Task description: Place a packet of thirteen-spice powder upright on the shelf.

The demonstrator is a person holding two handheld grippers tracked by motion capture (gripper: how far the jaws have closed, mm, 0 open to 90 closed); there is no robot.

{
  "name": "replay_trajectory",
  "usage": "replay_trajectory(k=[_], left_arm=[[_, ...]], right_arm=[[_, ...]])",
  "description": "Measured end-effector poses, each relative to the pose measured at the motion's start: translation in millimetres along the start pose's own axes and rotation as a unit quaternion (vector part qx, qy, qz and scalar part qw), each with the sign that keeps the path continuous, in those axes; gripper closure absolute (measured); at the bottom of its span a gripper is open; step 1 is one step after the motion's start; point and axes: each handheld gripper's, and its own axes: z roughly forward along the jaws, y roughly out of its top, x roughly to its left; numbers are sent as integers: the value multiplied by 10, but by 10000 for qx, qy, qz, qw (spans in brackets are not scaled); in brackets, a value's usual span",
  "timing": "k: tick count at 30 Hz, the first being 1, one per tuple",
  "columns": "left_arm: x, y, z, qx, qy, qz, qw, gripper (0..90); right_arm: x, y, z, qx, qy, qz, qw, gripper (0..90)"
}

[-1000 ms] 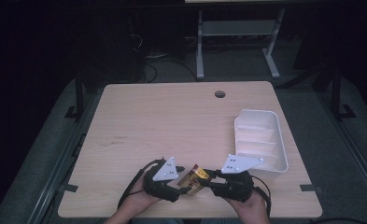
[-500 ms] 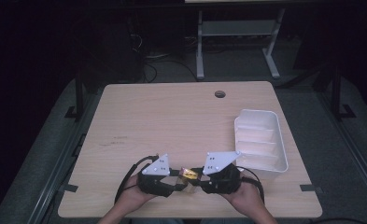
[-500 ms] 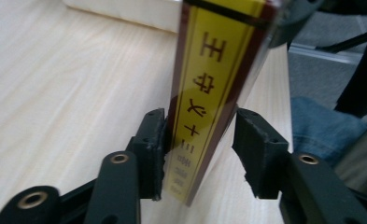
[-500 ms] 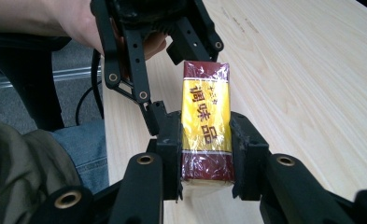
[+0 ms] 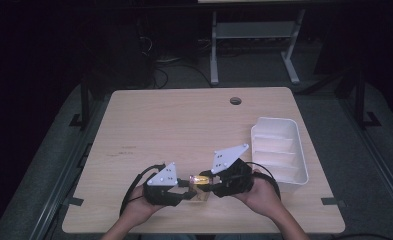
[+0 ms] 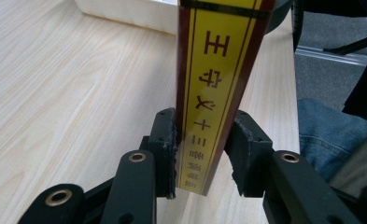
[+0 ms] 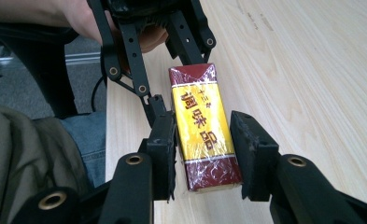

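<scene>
A small yellow and dark red box [image 5: 200, 179] with Chinese characters, wrapped in clear film, hangs just above the table [image 5: 184, 125] near its front edge. My left gripper [image 5: 189, 184] is shut on one end of it. In the left gripper view the box [image 6: 218, 70] stands up between the two pads of my left gripper [image 6: 203, 149], which press its sides. My right gripper [image 5: 210, 181] holds the other end. In the right gripper view the box [image 7: 201, 116] lies between the pads of my right gripper [image 7: 203, 149], both touching it, and the left gripper [image 7: 181, 74] grips the far end.
A white tray [image 5: 300, 150] with dividers stands at the table's right edge, also seen past the box in the left gripper view [image 6: 125, 11]. A cable hole [image 5: 235, 100] sits at the back. The person's lap lies just beyond the front edge.
Both grippers, with the box between them, have shifted a little left and toward the front edge, then settled. The hold on the box looks the same.
</scene>
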Motion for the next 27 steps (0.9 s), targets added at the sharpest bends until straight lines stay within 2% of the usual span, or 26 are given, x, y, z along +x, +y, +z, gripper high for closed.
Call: replay_trajectory(k=[4, 6, 9, 13, 17, 20, 26, 27], left_arm=[[2, -3, 5, 13, -74, 28, 10000, 643], [0, -5, 14, 17, -142, 37, 9999, 636], [-2, 0, 26, -42, -168, -30, 9998, 620], [39, -14, -14, -135, -13, -129, 9998, 538], [94, -45, -65, -174, 140, -246, 9994, 498], [128, -68, -89, -125, 304, -266, 9991, 486], [183, -97, -130, -119, 453, -347, 9983, 453], [205, -107, -150, -115, 521, -369, 9979, 446]], right_arm=[[-16, 24, -3, 157, 113, -118, 9997, 654], [-15, 52, -8, 357, 245, -330, 9985, 681], [-33, 83, -21, 477, 340, -404, 9975, 683], [-78, 108, -28, 687, 360, -494, 9958, 684], [-144, 103, -69, 709, 373, -479, 9956, 683], [-200, 107, -134, 728, 286, -487, 9958, 683], [-308, 119, -287, 752, 177, -472, 9959, 682], [-352, 125, -357, 783, 125, -486, 9957, 683]])
